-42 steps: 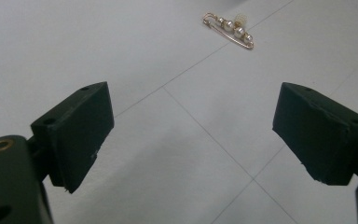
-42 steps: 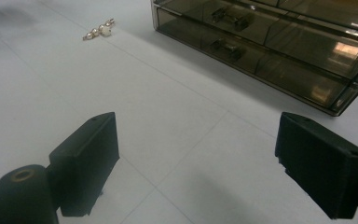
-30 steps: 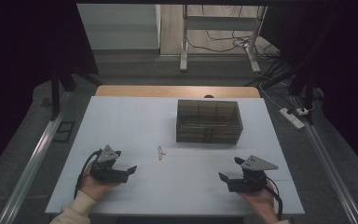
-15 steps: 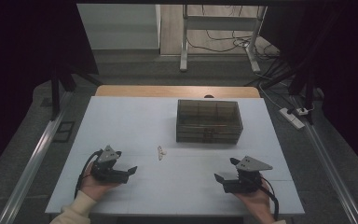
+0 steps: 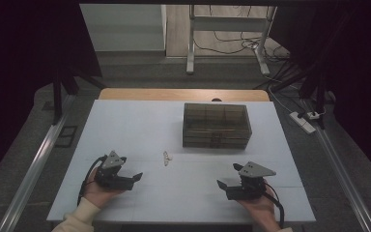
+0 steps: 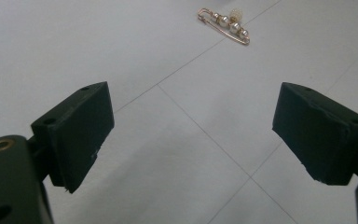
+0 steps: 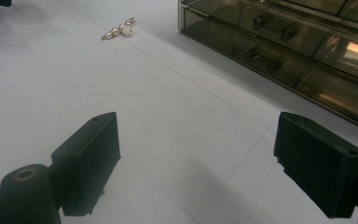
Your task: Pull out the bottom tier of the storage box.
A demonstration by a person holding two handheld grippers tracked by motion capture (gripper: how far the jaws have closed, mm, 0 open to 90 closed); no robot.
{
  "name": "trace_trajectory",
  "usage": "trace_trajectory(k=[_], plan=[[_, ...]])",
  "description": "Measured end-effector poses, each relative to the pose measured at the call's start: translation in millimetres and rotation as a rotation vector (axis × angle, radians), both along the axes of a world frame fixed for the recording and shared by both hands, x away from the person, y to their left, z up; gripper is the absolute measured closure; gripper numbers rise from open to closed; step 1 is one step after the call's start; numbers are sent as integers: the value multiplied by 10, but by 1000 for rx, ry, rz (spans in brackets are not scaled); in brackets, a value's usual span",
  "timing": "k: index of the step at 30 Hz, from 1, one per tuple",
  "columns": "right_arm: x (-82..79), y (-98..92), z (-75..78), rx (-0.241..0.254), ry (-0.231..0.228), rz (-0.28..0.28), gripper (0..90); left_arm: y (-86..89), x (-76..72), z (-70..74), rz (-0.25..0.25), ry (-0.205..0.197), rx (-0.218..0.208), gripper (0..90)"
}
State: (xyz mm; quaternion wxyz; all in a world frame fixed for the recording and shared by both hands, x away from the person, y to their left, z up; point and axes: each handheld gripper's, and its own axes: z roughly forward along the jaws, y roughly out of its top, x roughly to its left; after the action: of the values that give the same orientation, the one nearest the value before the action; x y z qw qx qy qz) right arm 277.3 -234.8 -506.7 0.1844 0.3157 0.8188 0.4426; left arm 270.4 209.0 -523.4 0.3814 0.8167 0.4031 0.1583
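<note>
A small gold pin set with pearls [image 5: 166, 158] lies flat on the white table [image 5: 140, 125], a little in front of a smoky transparent drawer box [image 5: 216, 125]. The left gripper view has the pin [image 6: 224, 25] ahead of my left gripper [image 6: 193, 130], whose jaws stand wide apart over bare table. My left gripper [image 5: 136, 178] rests low at the front left, held by a hand. At the front right my right gripper [image 5: 223, 186] is open too. In its view the pin [image 7: 119, 29] lies far ahead on the left and the box [image 7: 303, 46] at the upper right, beyond the gripper [image 7: 196, 163].
The box has two shallow drawers with dark handles facing me. A wooden strip [image 5: 183, 94] edges the table's far side. Metal rails [image 5: 38, 159] run along both sides, and a power strip [image 5: 303, 122] with cables lies on the floor at the right.
My right gripper has shifted slightly left and toward the table's middle. The left gripper and the pin have stayed where they were.
</note>
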Motion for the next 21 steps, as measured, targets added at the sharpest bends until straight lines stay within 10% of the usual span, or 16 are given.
trace_trajectory(k=[21], plan=[[27, 157, -30, -58, -11, 25, 153, -7, -1, -4, -6, 1, 5, 117]])
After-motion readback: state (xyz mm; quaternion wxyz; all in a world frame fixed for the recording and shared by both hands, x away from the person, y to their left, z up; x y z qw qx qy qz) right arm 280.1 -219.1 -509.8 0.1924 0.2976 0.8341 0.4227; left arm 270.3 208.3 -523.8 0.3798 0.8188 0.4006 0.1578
